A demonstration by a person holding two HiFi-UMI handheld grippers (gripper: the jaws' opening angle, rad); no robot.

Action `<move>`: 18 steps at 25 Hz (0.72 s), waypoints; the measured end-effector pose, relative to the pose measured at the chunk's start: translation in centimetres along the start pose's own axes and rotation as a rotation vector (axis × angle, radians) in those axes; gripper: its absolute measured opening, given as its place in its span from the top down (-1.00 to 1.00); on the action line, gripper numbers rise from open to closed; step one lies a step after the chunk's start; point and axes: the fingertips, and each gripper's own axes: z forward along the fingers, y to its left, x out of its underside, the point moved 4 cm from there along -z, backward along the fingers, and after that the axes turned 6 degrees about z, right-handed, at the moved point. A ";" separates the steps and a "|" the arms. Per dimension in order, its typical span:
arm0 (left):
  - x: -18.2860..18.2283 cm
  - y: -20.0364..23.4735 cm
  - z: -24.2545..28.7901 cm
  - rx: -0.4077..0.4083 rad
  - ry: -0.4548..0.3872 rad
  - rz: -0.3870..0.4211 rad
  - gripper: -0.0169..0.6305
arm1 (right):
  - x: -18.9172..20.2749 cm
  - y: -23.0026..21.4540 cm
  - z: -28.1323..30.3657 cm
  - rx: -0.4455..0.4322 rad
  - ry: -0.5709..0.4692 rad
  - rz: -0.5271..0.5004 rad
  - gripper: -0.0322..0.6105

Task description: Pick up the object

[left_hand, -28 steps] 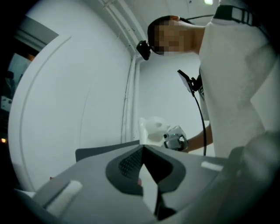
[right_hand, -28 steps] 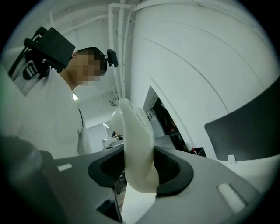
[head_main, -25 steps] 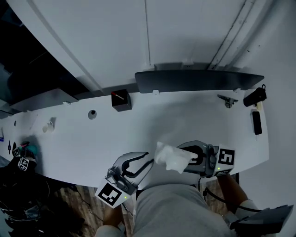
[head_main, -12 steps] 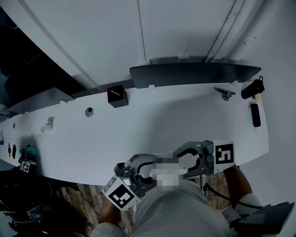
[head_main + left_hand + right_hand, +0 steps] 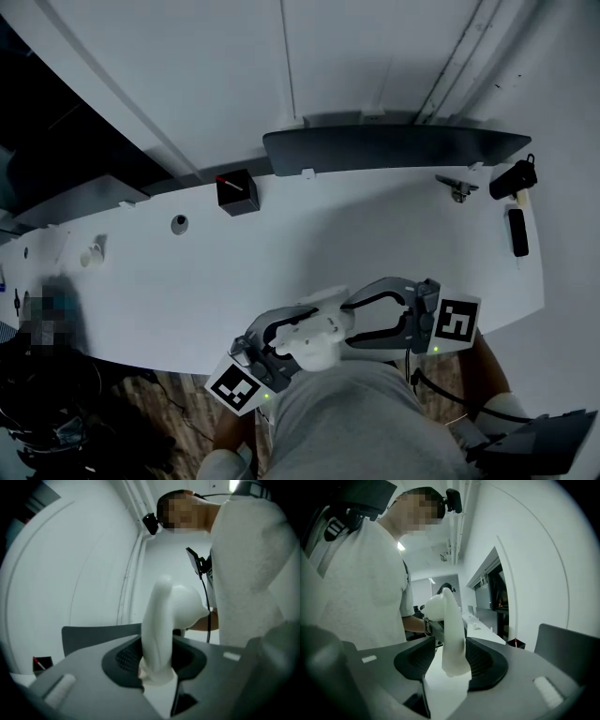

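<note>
A white, soft-looking curved object (image 5: 319, 339) hangs over the front edge of the white table (image 5: 281, 244), close to the person's body. My left gripper (image 5: 298, 336) comes at it from the left; its jaws have just been closing and now both pads press on the object (image 5: 159, 620) between them. My right gripper (image 5: 349, 314) grips the other end, and the object (image 5: 451, 630) rises upright from between its dark pads. In their own views the left gripper (image 5: 157, 667) and right gripper (image 5: 452, 660) point at each other.
A small black box (image 5: 236, 192) and a long dark panel (image 5: 394, 148) stand at the table's back. At the right end lie a metal piece (image 5: 457, 191) and two black items (image 5: 517, 232). A small round thing (image 5: 179, 223) sits at the left.
The right gripper carried the white object back toward the person. The left gripper opened, moved in around the object's other end and closed on it.
</note>
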 end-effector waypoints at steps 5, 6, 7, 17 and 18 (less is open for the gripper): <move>0.8 2.9 -1.9 -0.211 0.020 0.015 0.51 | 0.1 -2.6 -2.1 0.260 -0.022 -0.019 0.66; 1.0 3.3 -2.1 -0.244 0.023 0.024 0.51 | 0.0 -3.4 -2.3 0.338 -0.059 -0.025 0.89; 1.1 3.7 -2.2 -0.275 0.023 0.031 0.51 | 0.2 -4.2 -2.3 0.407 -0.066 -0.018 0.89; 2.9 3.7 -2.2 -0.434 -0.017 -0.027 0.51 | 3.8 -5.2 3.3 0.781 0.131 0.032 0.89; 3.0 3.6 -2.4 -0.441 -0.026 -0.034 0.51 | 3.9 -5.2 3.7 0.807 0.142 0.035 0.89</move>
